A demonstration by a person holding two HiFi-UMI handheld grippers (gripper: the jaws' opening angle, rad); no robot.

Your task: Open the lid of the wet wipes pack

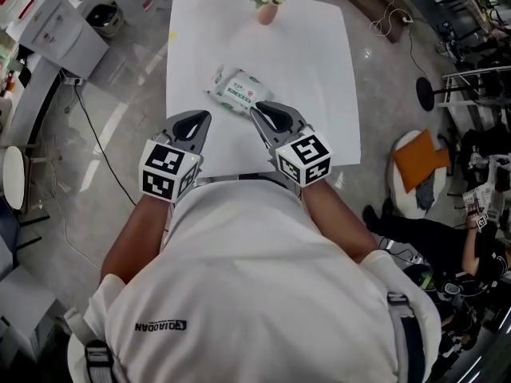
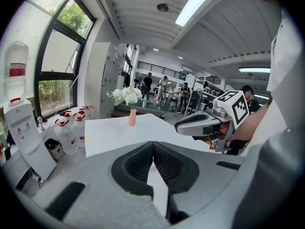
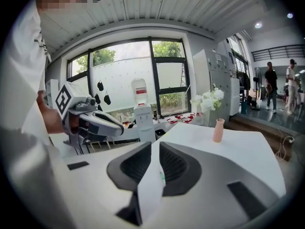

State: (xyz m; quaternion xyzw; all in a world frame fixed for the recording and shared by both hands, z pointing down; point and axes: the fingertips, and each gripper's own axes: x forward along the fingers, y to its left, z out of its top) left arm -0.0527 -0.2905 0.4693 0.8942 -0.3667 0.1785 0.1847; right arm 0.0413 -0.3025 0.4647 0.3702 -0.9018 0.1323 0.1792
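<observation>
Crinkled plastic wet wipes pack lies mid-frame on smooth white worktop, open surface all round; left claw closed, empty; right claw slightly parted, gripping nothing.

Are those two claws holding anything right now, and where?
Neither left gripper nor right gripper holds anything; the wet wipes pack lies flat on the table.

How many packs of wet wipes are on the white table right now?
1. The wet wipes pack lies mid-table on the white table, nearer the person than the pink vase. The person's body hides the table's near edge, so another could sit there.
</observation>
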